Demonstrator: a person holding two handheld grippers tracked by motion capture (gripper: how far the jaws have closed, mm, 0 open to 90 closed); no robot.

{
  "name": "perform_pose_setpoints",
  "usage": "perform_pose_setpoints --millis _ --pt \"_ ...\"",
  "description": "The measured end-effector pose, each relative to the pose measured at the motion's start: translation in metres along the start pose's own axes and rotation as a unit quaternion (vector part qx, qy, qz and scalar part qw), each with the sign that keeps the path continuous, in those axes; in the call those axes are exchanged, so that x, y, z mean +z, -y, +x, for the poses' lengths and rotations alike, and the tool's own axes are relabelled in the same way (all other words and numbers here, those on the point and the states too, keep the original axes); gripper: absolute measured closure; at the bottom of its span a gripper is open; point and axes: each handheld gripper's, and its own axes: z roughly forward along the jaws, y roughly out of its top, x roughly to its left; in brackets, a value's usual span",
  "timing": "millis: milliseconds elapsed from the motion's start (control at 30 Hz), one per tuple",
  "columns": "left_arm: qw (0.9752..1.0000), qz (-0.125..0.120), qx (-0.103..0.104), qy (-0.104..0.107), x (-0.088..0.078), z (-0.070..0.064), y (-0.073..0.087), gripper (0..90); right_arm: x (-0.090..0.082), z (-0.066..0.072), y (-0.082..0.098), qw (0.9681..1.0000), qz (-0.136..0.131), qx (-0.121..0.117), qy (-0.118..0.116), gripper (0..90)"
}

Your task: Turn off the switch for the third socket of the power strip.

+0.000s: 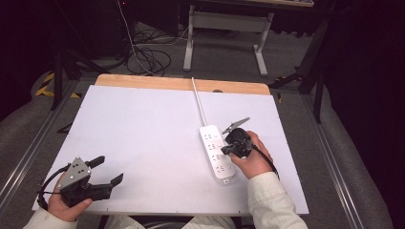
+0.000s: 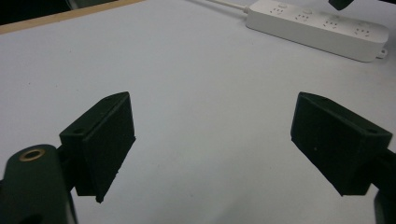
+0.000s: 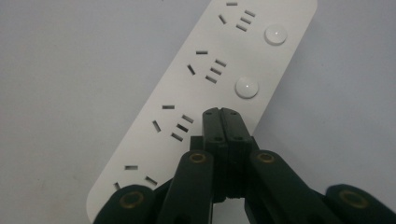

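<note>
Spreading under everything is the white counter (image 1: 143, 143), smooth and bare, so whatever lies on it may skid when pushed. On it, just beneath the right gripper (image 3: 221, 116), lies the white power strip (image 3: 205, 93), a long rigid plastic bar with four socket groups and round buttons along one edge; its white cord (image 1: 198, 102) runs away from those fingers toward the far wooden edge. I judge the strip light, stiff and slick-skinned, not fragile. It is best taken across its narrow width near the middle, or steadied from above while a button is pressed. The right fingers are pressed together, gripping nothing, their tips over the strip's third button position; contact cannot be told. Well apart, the left gripper (image 1: 106, 171) hovers with fingers spread wide and empty, the strip far ahead of them.
</note>
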Motion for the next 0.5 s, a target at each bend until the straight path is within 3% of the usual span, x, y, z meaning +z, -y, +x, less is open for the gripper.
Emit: perform_pose_setpoints --millis 500 --pt "1.0 0.001 0.0 -0.001 0.0002 -0.0002 0.0002 14.1 0.0093 0.0027 0.0058 0.9999 0.008 -0.004 0.009 90.0"
